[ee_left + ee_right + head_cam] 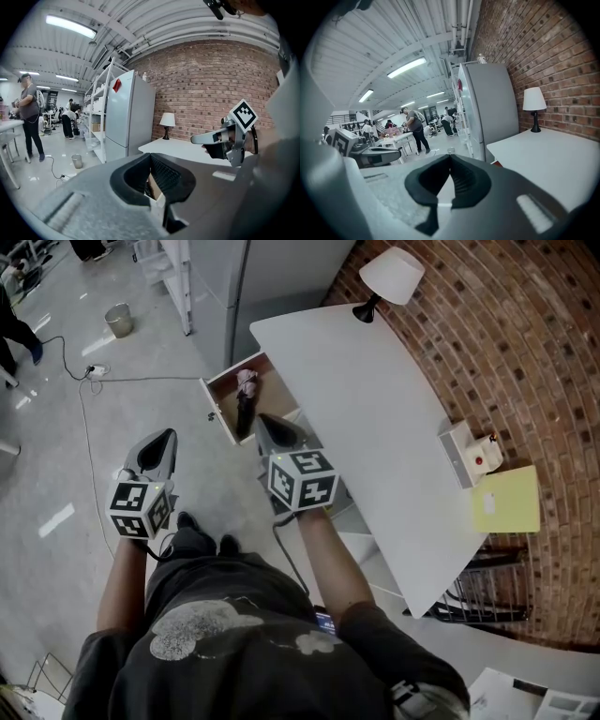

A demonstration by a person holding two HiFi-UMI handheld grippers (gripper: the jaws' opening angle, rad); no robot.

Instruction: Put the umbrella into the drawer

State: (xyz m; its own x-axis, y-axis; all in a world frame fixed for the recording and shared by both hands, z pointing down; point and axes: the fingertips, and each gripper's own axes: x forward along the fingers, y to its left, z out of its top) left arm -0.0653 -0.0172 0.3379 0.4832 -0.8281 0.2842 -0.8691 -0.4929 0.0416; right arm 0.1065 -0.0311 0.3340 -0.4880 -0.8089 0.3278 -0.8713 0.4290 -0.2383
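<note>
Left hand-held gripper (pixel 167 437) and right hand-held gripper (pixel 265 423) closed, empty; umbrella (pixel 246 395) in drawer (pixel 217 411), parallel to front

White desk (pixel 375 409): lamp (pixel 389 279) at the far end; small white box (pixel 473 456) with a red button and a yellow sheet (pixel 506 500) at the wall-side edge. Drawer (pixel 217 409) pulled open, umbrella (pixel 246 399) lying inside. Floor (pixel 56 456): bucket (pixel 118 320), loose cable (pixel 84 427).

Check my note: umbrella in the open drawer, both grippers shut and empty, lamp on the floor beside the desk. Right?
Not quite: the head view shows the lamp on the desk, at its far corner, not the floor. The umbrella is in the open drawer; left gripper and right gripper are shut, empty.
</note>
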